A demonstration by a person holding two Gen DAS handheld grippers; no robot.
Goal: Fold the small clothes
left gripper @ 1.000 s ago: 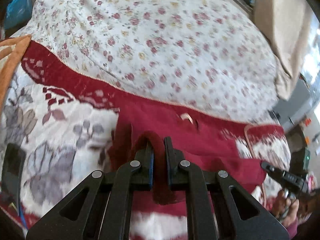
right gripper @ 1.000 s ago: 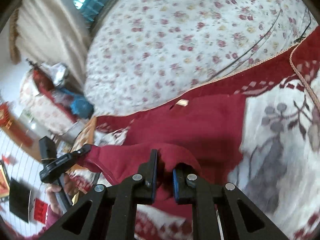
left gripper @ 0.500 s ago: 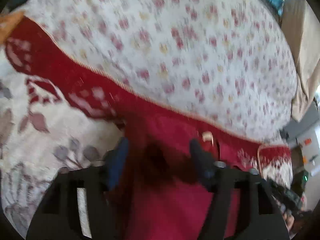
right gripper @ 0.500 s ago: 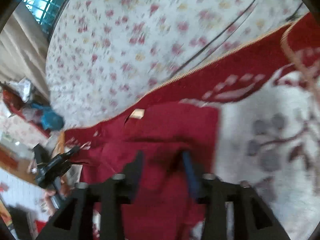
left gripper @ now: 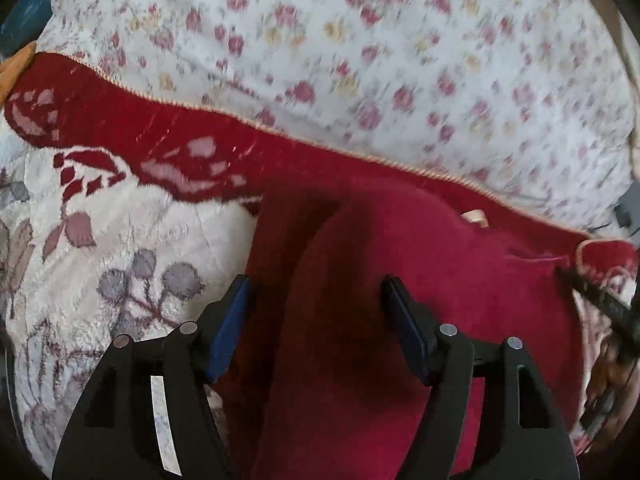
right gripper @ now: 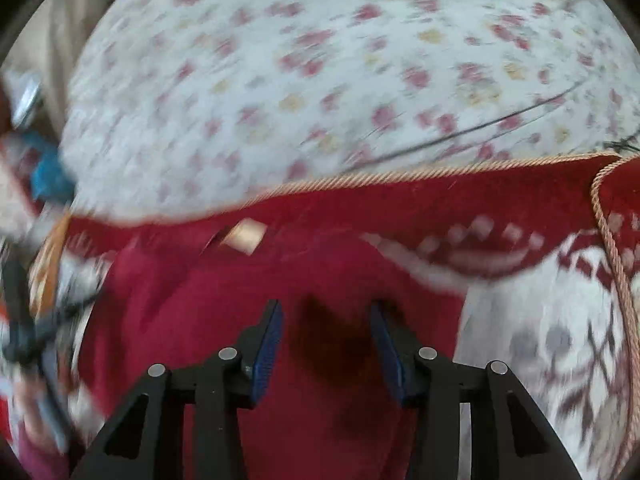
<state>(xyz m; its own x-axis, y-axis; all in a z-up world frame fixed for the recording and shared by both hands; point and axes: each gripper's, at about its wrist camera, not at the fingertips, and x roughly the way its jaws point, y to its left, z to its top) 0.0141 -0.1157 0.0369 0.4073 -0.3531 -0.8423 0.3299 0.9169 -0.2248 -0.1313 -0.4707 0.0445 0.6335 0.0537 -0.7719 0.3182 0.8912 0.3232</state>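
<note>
A small dark red garment (left gripper: 400, 320) lies on the bed with a folded layer on top and a tan label (left gripper: 474, 218) at its far edge. My left gripper (left gripper: 318, 296) stands open wide over its left part; the raised fold sits between the blue pads (left gripper: 232, 320), which do not press it. In the right wrist view the same garment (right gripper: 200, 320) and label (right gripper: 244, 236) show, and my right gripper (right gripper: 326, 316) is open over the right part with cloth below. Each view catches the other gripper blurred at its edge.
The garment rests on a red-and-cream blanket (left gripper: 120, 248) with leaf patterns and cord trim (right gripper: 616, 280). Behind it spreads a white floral bedsheet (left gripper: 360, 60), crossed by a thin black cable (right gripper: 480, 124). A hand (right gripper: 36, 420) shows at the lower left of the right wrist view.
Both grippers were shut on a pinched fold of the red garment; both have opened and let it go. Both have sunk closer to the cloth and moved forward.
</note>
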